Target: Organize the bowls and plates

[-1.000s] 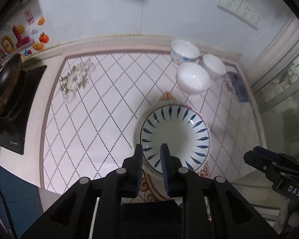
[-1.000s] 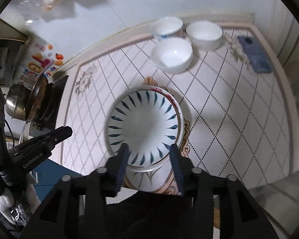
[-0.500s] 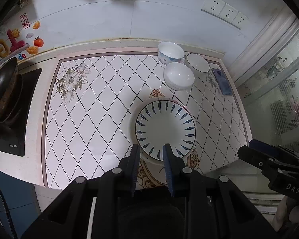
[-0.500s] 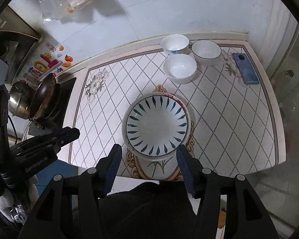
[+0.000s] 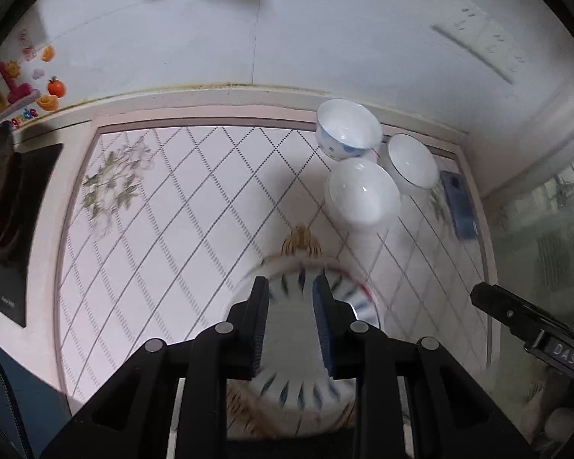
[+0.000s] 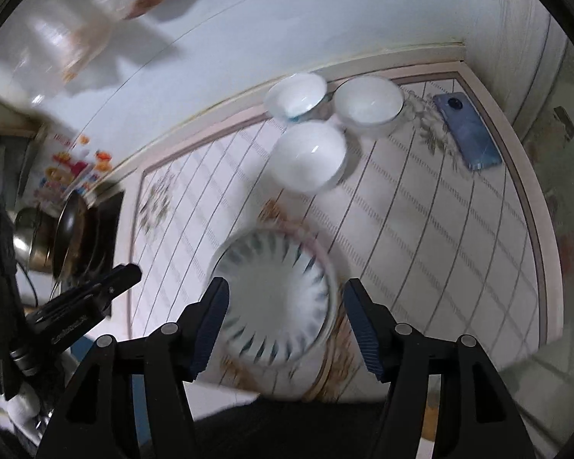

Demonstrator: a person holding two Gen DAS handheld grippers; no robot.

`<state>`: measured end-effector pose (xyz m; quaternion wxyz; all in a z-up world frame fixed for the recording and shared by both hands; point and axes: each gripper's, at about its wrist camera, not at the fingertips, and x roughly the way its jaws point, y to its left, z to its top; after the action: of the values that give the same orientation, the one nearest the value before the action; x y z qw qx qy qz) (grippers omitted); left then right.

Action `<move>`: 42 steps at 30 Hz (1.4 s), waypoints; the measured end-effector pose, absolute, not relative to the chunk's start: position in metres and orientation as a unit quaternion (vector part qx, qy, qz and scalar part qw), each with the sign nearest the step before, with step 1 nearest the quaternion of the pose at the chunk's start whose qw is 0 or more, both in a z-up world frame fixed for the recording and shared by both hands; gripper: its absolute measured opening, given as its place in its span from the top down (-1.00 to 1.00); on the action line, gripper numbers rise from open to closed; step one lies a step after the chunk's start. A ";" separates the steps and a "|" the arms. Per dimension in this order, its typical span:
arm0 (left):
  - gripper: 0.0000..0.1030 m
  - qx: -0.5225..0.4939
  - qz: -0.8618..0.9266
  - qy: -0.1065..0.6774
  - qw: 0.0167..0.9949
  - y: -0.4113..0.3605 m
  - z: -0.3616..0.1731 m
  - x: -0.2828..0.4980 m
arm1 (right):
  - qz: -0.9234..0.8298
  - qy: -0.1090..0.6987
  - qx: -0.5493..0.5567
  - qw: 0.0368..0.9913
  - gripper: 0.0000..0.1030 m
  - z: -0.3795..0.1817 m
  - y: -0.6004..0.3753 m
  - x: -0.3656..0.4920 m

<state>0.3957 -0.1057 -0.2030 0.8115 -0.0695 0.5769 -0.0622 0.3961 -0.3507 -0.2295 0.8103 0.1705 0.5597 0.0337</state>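
Left wrist view: the only text I can make out is "DAS" on the right gripper (image 5: 532, 329) poking in at the right edge. The wall stickers (image 5: 15, 88) have lettering, but it's too blurred to read. The left gripper (image 5: 291, 306) has its jaws nearly together, a narrow gap, nothing pinched, and it hovers over the blue-petal plate (image 5: 306, 386) stacked on a floral-rimmed plate at the counter's front edge. Three bowls (image 5: 363, 195) cluster near the back wall. Lots of bare tiled counter (image 5: 180, 229) to the left.

Right wrist view: the right gripper (image 6: 283, 321) has just been opening, jaws wide, straddling the plate without touching it. The phone (image 6: 467, 130) lies by the right edge, and the pans (image 6: 57, 237) sit at far left. The label on the left gripper is unreadable.
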 end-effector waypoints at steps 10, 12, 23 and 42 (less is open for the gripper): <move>0.58 -0.114 -0.084 0.646 0.750 -0.148 -0.297 0.502 | 0.033 0.606 0.205 0.768 -0.26 -0.336 -0.412 0.527; 0.58 -0.104 -0.081 0.657 0.742 -0.158 -0.312 0.515 | 0.037 0.617 0.207 0.758 -0.26 -0.354 -0.414 0.540; 0.70 -0.075 -0.073 0.670 0.735 -0.175 -0.350 0.538 | 0.070 0.628 0.234 0.739 0.20 -0.401 -0.415 0.578; 0.73 -0.043 -0.111 0.633 0.765 -0.208 -0.304 0.483 | 0.088 0.610 0.208 0.759 0.67 -0.370 -0.415 0.534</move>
<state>0.4833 -0.2080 -0.3045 0.7646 -0.0429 0.6334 -0.1110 0.5344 -0.4154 -0.3699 0.7593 0.2085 0.6101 0.0878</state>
